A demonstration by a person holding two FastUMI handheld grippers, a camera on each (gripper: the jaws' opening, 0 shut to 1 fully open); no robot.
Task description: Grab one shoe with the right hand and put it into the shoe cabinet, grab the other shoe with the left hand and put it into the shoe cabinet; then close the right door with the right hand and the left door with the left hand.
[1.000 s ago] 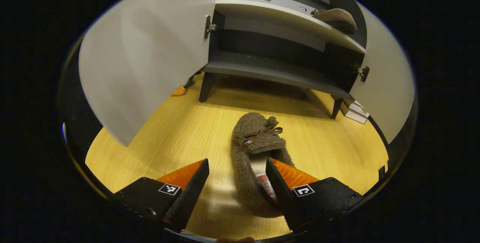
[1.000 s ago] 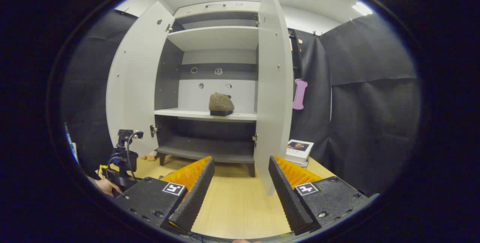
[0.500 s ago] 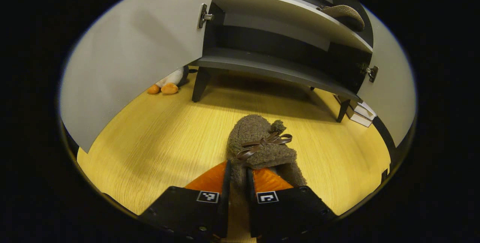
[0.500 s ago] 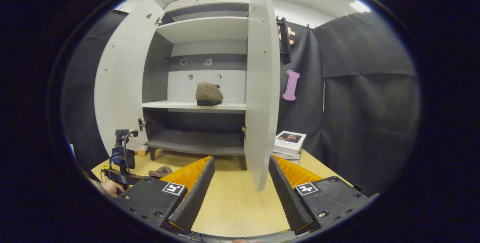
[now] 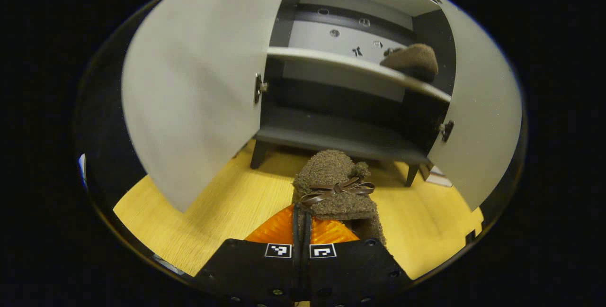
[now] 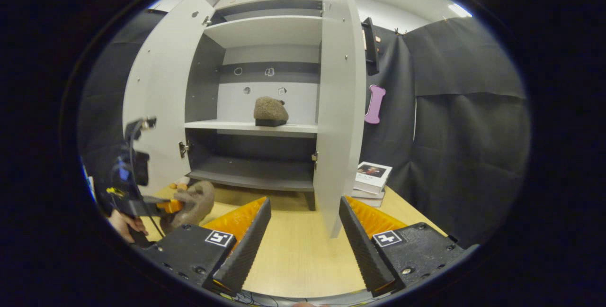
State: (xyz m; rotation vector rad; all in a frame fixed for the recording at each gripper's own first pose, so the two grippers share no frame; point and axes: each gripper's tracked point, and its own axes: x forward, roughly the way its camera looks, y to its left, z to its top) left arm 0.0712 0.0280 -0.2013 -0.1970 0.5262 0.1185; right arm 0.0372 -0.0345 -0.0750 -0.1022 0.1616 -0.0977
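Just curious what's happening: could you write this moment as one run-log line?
left hand-held gripper: shut on fuzzy shoe, lifted | right hand-held gripper: open | other shoe: on shelf | cabinet doors: open

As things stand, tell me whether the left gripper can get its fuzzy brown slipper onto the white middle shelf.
Probably yes: the left gripper is shut on the fuzzy brown slipper, both doors stand open, and the white middle shelf is bare beside the other slipper.

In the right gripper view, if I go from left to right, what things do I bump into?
Left gripper holding a fuzzy shoe → open left door → second shoe on the shelf → open right door → purple bone shape on the wall.
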